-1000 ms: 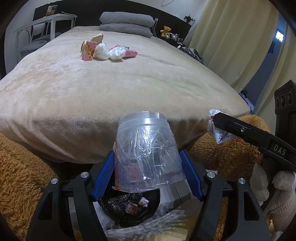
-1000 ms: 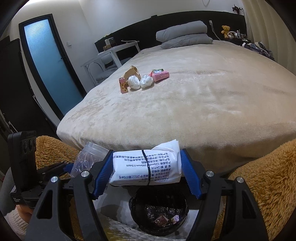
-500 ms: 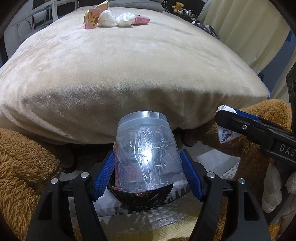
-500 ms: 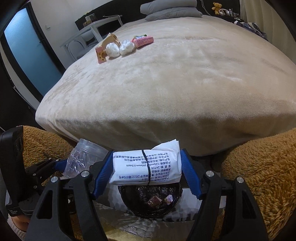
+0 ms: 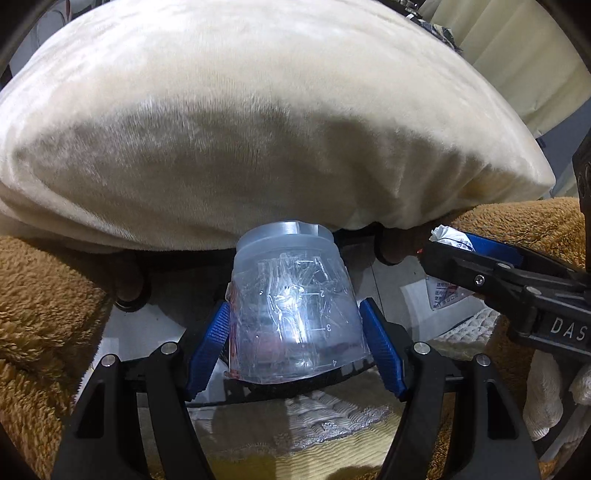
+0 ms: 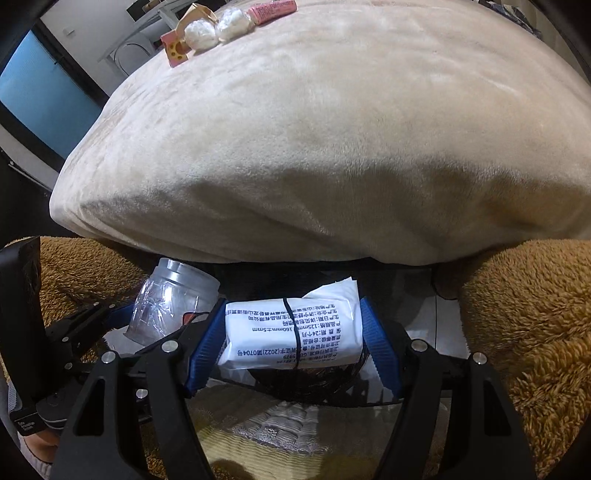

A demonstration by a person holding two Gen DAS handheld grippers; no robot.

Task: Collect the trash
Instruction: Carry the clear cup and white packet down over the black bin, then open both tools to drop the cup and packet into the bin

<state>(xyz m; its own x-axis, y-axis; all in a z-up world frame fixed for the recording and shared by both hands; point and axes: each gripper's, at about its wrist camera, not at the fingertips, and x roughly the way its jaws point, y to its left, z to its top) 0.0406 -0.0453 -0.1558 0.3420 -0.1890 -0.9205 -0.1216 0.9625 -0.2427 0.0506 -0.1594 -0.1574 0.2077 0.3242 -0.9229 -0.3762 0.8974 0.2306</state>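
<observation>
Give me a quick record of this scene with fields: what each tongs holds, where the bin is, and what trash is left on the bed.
left tongs: shut on clear plastic cup
right tongs: shut on white packet
bin: black-lined, on the floor below both tongs, mostly hidden by the held items
bed: beige cover, beyond the bin
left on bed: carton, two white wads, pink wrapper, grouped at the far end

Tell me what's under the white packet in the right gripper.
Directly below the white packet, clamped in the right gripper, sits a black-lined trash bin. Only its rim and liner show; the packet covers its contents.
</observation>
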